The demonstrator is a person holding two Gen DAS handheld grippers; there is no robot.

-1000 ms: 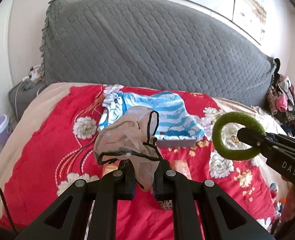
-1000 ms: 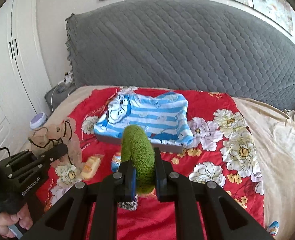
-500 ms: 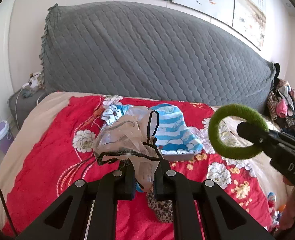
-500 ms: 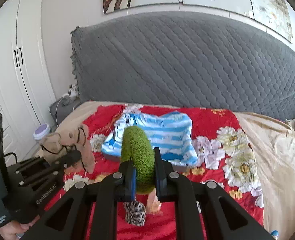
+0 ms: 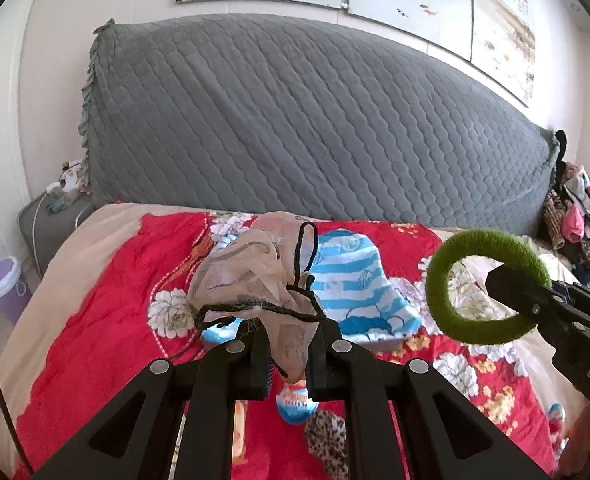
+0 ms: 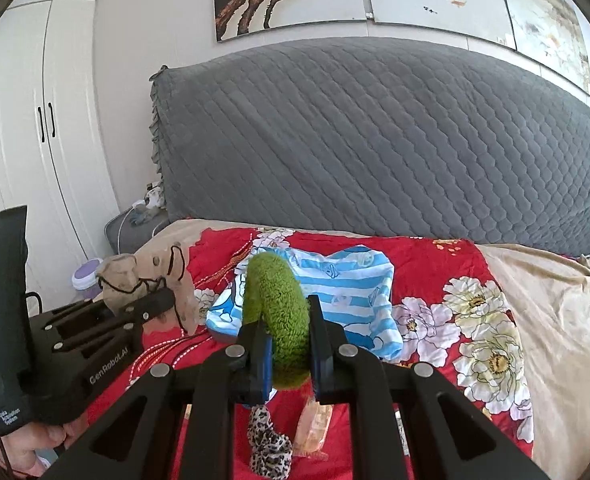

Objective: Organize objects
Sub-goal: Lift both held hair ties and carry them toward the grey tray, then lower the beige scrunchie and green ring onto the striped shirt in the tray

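- Sheer beige mesh, the drawstring pouch (image 5: pixel 251 280) was pinched at its lower folds between the jaws of the left gripper (image 5: pixel 289 354), bunching up ahead of the tips.
- It looked nearly weightless and limp; its black cord (image 5: pixel 303 256) looped loose and could snag, so a grip low on the gathered fabric seemed soundest.
- Beyond the tips, on the red floral bedspread (image 5: pixel 95 320), lay a blue striped garment (image 5: pixel 351 284).
- Right of that, the right gripper (image 6: pixel 289 344) was clamped on the green fuzzy ring (image 6: pixel 277 312), which stood on edge between the jaws.
- The ring seemed soft, springy and light; squeezing across its band should hold.
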